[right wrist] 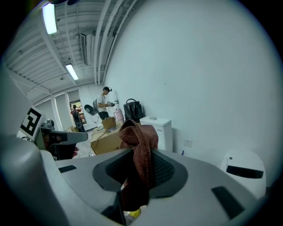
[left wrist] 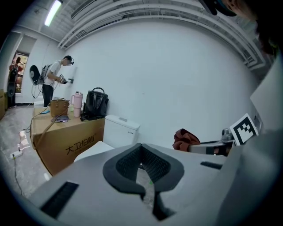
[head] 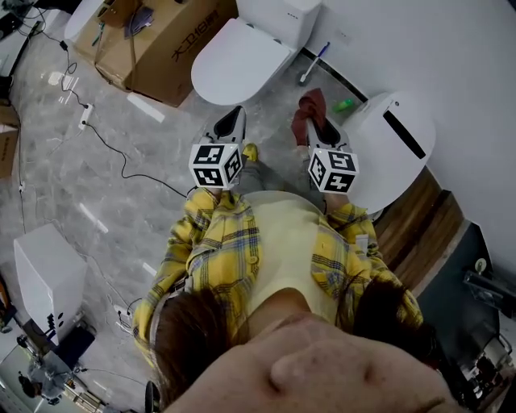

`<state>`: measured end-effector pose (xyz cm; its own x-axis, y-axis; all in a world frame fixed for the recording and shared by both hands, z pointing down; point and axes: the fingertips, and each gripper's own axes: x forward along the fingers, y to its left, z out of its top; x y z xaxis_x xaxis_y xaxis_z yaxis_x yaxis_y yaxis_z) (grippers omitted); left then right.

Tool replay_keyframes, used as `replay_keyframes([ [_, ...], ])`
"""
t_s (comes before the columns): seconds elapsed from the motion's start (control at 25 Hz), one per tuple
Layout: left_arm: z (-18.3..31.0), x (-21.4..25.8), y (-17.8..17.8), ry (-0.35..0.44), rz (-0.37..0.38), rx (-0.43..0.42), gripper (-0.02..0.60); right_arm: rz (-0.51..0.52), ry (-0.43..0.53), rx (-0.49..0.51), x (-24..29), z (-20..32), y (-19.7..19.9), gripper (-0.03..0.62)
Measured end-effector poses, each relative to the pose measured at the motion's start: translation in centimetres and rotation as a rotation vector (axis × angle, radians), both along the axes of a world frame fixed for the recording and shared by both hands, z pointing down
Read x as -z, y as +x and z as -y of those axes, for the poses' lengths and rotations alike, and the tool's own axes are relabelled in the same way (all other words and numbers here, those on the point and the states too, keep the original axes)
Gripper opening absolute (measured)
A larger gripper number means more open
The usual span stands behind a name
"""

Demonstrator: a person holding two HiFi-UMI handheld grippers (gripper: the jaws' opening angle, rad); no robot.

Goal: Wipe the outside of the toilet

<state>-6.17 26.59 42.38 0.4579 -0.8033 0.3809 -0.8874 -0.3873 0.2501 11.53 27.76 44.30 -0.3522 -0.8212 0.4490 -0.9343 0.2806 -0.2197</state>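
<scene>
Clamping a red cloth [right wrist: 138, 134], right tongs [right wrist: 140, 152]; left tongs [left wrist: 141, 149] apparently closed, empty.

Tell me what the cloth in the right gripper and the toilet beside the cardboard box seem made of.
The cloth looks like rust-red woven fabric, matte: a coarse weave and soft folds show. The toilet looks like smooth white ceramic, hard and evenly bright; its lid may be plastic, which the pictures cannot settle.

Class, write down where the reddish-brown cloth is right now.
The cloth is clamped in the right gripper, right of centre in the head view, above the floor between the lidded toilet and a rounded white unit.
</scene>
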Motion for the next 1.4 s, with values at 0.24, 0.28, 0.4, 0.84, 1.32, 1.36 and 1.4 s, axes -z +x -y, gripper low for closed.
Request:
replay_keyframes([
  [0.24,4.9,-0.2,-2.8,-0.019,-0.013,-0.025,0.002,-0.007,-0.012,-0.027,0.2,5.0,-2.7,0.123],
  [0.28,5.6,-0.2,-3.2,-0.021,-0.016,-0.029,0.002,-0.009,-0.014,-0.031,0.3,5.6,-3.1,0.123],
  [0.4,7.4,-0.1,-4.4,-0.023,-0.019,-0.044,0.002,-0.017,-0.018,-0.045,0.3,7.5,-4.0,0.123],
  [0.84,12.0,-1.0,-6.6,-0.037,-0.003,-0.125,0.002,-0.039,-0.014,-0.083,0.4,12.7,-7.1,0.123],
  [1.32,15.3,-1.4,-8.5,-0.035,0.01,-0.08,0.002,-0.049,-0.016,-0.019,0.0,17.4,-9.3,0.123],
  [1.36,15.8,-1.4,-8.6,-0.033,0.014,-0.07,0.002,-0.046,-0.014,-0.014,-0.1,18.2,-9.3,0.123],
  [1.4,16.4,-1.4,-8.7,-0.029,0.017,-0.061,0.002,-0.043,-0.011,-0.008,-0.1,19.1,-9.4,0.123],
])
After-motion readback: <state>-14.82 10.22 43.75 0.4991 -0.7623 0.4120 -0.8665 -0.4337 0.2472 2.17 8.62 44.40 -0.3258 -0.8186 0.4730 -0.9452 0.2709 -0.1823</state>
